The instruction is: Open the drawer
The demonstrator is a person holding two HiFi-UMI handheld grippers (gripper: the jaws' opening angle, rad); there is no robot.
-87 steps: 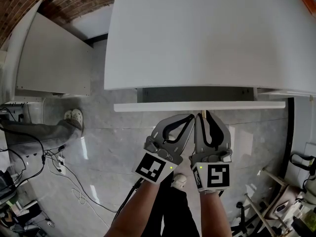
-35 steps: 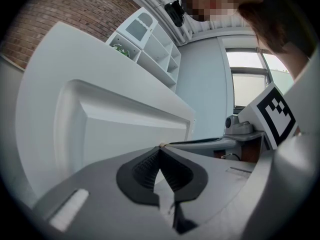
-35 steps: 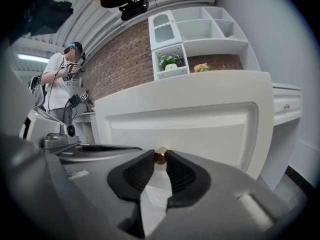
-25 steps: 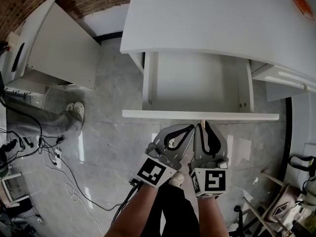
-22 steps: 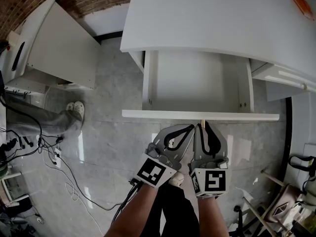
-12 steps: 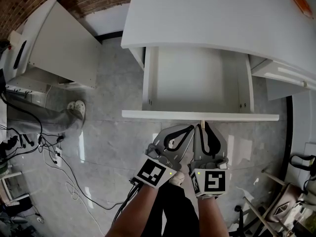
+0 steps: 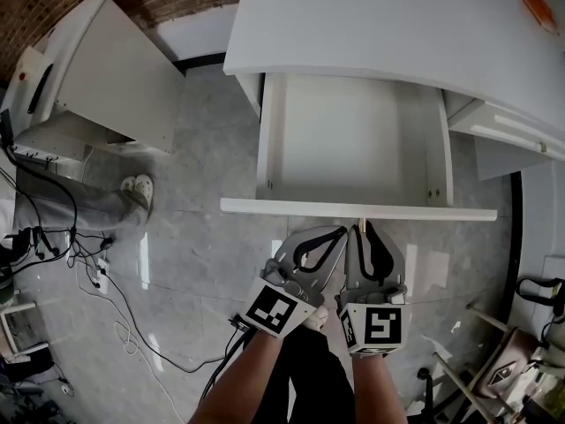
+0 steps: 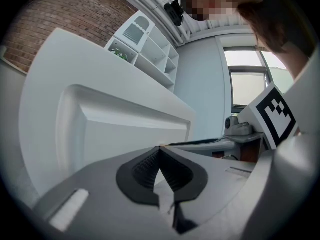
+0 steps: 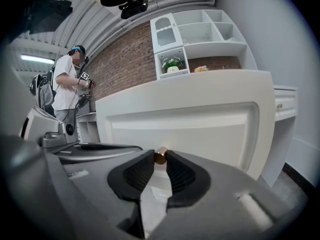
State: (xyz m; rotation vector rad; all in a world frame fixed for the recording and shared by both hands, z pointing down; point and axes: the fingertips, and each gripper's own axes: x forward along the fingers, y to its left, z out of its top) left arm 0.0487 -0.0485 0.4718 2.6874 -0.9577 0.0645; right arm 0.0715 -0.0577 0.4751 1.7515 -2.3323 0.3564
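Drawer (image 7: 353, 140) standing far out from under the white table (image 7: 380, 25), its front panel (image 7: 265, 207) lying crosswise just ahead of both grippers. Right gripper (image 9: 160, 158) is clamped on the small brass knob (image 9: 160, 154) at the panel's middle, so any further pull would run straight back toward the person. Left gripper (image 8: 159, 150) sits just beside it, jaws pressed together on nothing.

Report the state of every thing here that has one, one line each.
drawer: pulled well out from under the white tabletop, nothing inside.
brass knob: clamped between the right gripper's pads.
right gripper: shut on the brass knob.
left gripper: jaw tips together, nothing between them, close beside the right gripper.
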